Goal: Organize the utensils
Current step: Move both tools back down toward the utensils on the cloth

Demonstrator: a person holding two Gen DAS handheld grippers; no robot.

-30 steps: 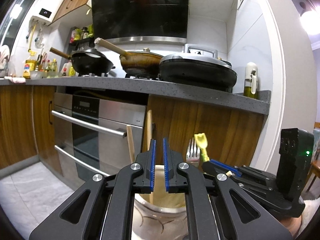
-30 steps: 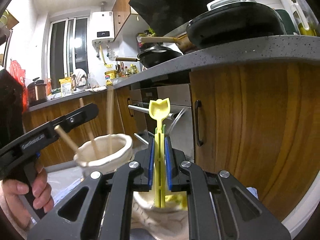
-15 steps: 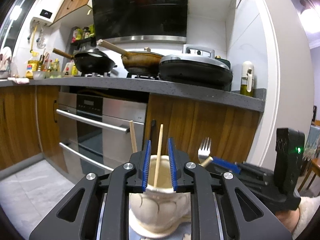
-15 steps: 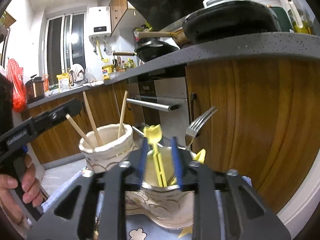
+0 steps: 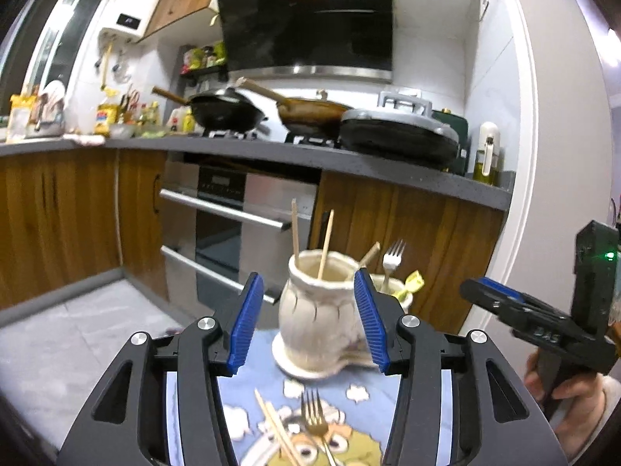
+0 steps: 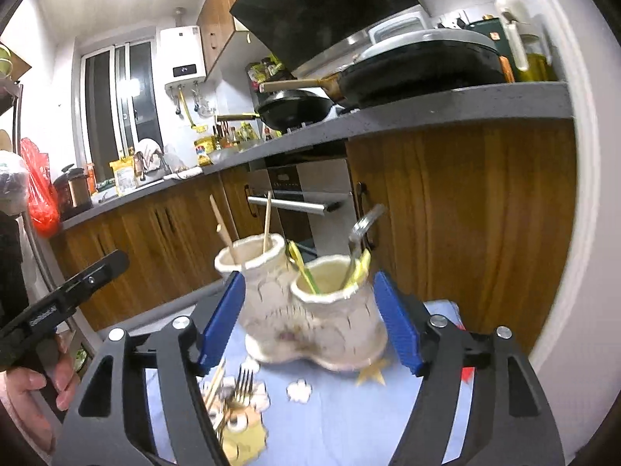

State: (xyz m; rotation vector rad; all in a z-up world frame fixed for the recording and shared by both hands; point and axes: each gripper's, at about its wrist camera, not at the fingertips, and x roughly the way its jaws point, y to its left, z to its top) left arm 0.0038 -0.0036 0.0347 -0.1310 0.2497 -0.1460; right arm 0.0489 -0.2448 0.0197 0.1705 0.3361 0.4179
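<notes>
Both my jaws have just been opening and hold nothing: the left gripper and right gripper point slightly downward at the cream double holder. Its base is partly hidden. Chopsticks stand in its taller cup, a fork in the other; another fork lies before it.

Grey worktop runs across the back, black wok and brown pan up on the hob, lidded griddle beside them, oil bottle at the end, dark hood above, steel oven below, water heater on the wall
</notes>
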